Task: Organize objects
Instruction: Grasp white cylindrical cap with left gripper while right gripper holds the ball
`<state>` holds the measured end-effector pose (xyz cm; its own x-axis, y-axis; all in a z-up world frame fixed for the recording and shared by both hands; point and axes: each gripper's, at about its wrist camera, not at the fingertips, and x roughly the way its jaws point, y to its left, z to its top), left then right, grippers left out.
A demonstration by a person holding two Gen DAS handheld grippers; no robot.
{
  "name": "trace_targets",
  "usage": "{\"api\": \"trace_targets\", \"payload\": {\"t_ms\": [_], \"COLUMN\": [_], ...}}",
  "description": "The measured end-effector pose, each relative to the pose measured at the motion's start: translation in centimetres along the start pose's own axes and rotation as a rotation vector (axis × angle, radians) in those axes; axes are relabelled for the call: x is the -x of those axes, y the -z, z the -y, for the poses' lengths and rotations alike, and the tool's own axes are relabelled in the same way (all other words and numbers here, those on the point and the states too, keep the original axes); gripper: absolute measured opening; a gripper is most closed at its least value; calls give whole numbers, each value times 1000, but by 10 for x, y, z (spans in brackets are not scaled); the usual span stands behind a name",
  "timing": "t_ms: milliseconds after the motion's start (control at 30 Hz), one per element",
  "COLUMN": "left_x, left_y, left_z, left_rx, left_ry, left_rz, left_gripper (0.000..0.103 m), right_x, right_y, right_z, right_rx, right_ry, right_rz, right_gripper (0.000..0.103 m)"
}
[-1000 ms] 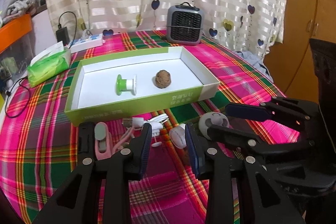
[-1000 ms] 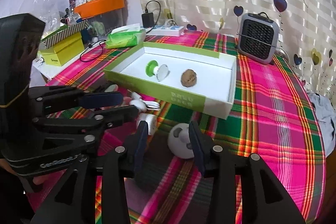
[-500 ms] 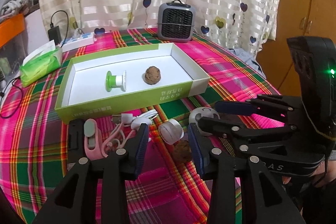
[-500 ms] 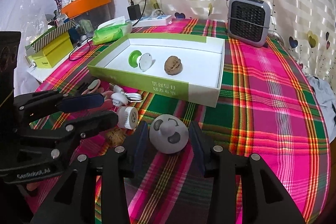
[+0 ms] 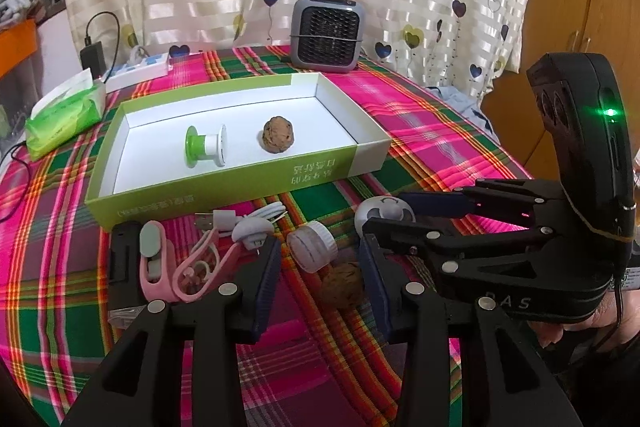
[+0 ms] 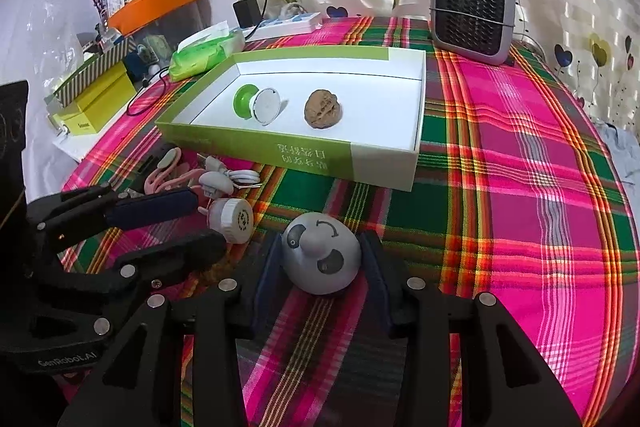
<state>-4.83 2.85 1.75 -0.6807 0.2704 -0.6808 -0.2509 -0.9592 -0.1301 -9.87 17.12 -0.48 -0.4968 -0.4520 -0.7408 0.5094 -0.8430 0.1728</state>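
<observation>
A green-and-white box (image 5: 224, 195) (image 6: 248, 143) on the plaid cloth holds a green spool (image 5: 206, 147) (image 6: 260, 103) and a walnut (image 5: 279, 135) (image 6: 323, 108). My left gripper (image 5: 318, 267) (image 6: 210, 223) is low over the cloth with its jaws opening. A second walnut (image 5: 342, 285) lies loose between them, near the right finger, and a small white jar (image 5: 310, 247) (image 6: 232, 221) lies just past the tips. My right gripper (image 6: 320, 259) (image 5: 382, 213) is closing on a grey round toy (image 6: 320, 255) (image 5: 380, 211), and both pads meet its sides.
A pink clip-like thing (image 5: 192, 267) and a white cable (image 5: 252, 223) lie in front of the box. A grey heater (image 5: 327, 35) (image 6: 472, 15) stands behind it. A green tissue pack (image 5: 64, 115), a power strip (image 5: 136, 71) and a yellow box (image 6: 96, 103) are at the left.
The left jaws have spread, and a walnut now shows on the cloth between them. The right gripper has come forward until its fingers flank the grey toy.
</observation>
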Motion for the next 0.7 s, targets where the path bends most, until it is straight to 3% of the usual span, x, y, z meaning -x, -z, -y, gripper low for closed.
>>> {"api": "trace_targets", "payload": {"t_ms": [200,500,700], "left_x": [-4,-14,-17], "left_y": [-1,-2,-3], "left_z": [3,-3,0], "left_rx": [3,41,32], "left_ry": [-18,-34,-60], "left_rz": [-6,-42,-59], "left_gripper": [39,39,27], "right_x": [5,8,10], "right_y": [0,0,0], "right_z": [0,-2,-2], "right_rx": [-5,6,10], "right_ry": [-9,4,9], "right_rz": [24,48,57], "right_gripper": [32,31,31]}}
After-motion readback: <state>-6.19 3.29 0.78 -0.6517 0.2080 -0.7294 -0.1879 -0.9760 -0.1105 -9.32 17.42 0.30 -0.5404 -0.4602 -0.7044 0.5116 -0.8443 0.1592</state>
